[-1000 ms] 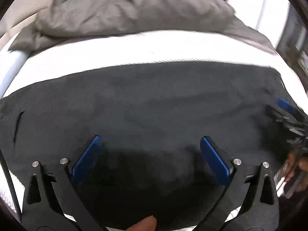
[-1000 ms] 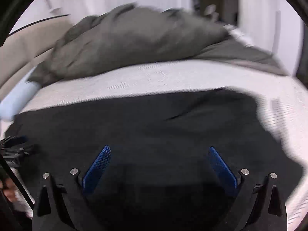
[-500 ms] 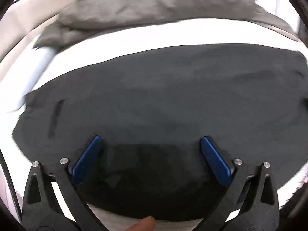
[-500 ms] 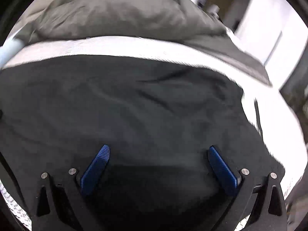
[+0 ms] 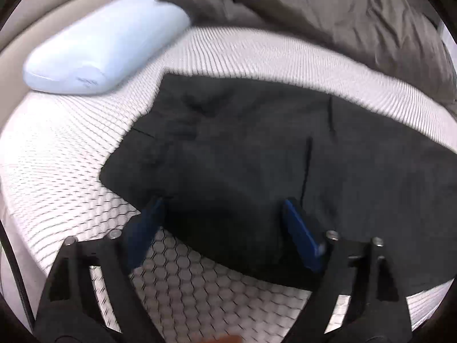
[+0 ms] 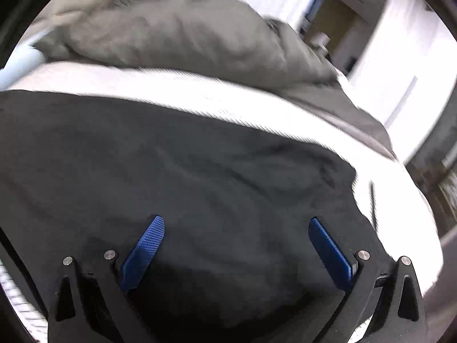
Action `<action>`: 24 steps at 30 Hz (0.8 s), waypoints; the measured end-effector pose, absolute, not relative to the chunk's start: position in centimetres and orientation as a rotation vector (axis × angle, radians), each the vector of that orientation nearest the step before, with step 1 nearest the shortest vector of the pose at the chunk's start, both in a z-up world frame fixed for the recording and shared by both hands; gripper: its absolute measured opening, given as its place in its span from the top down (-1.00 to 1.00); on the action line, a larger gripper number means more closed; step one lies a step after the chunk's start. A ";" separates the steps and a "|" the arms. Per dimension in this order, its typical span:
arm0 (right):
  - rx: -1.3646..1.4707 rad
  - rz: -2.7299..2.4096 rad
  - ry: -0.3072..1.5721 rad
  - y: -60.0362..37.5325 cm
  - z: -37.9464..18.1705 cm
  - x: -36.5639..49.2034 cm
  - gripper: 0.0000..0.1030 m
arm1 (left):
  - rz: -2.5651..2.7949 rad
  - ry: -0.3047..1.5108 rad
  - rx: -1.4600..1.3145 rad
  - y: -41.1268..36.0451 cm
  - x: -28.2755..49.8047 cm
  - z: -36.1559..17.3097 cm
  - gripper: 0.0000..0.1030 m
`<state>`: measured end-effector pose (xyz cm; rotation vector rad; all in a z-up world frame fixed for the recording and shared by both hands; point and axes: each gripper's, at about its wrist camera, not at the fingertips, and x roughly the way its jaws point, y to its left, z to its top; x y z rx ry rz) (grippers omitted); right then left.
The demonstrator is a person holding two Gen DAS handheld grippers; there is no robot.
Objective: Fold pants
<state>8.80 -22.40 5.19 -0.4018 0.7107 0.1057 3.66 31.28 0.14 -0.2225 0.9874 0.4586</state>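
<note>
Both views are pretty smeary with motion blur, worst on the left gripper (image 5: 221, 223). The white mattress (image 6: 228, 97) is blown out at the far right, the black pants (image 6: 185, 171) lose nearly all detail, and heavy fisheye bends the dark-vignetted edges.

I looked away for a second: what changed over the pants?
The left gripper swung left to the pants' end, bringing the blue pillow into view. The right gripper shifted right. Both stay open, nothing grasped; pants still flat.
</note>
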 end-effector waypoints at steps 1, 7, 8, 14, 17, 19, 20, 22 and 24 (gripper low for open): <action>-0.387 0.134 0.705 -22.1 5.4 8.7 -0.99 | 0.442 0.976 -0.222 31.6 3.6 -0.2 -0.58; -0.379 0.223 0.855 -20.9 1.9 10.5 -0.99 | 0.421 0.920 -0.318 35.0 1.3 0.7 -0.25; -0.335 0.232 0.868 -21.3 1.7 10.8 -0.99 | 0.435 0.921 -0.317 35.6 1.4 0.9 -0.14; -0.314 0.229 0.875 -21.5 1.9 10.8 -0.99 | 0.522 0.856 -0.284 35.6 0.9 3.8 0.12; -0.322 0.225 0.873 -21.3 1.8 10.6 -0.99 | 0.444 0.899 -0.282 34.9 3.5 3.2 0.18; -0.320 0.228 0.874 -21.3 1.8 10.5 -0.99 | 0.381 0.951 -0.270 34.2 6.2 2.0 0.33; -0.317 0.229 0.875 -21.4 1.7 10.5 -0.99 | 0.370 0.971 -0.249 34.0 6.9 1.3 0.35; -0.313 0.231 0.876 -21.6 1.7 10.5 -0.99 | 0.382 0.993 -0.188 33.2 8.8 0.1 0.34; -0.314 0.234 0.876 -21.6 1.8 10.6 -0.99 | 0.399 0.981 -0.214 34.1 8.4 0.2 0.35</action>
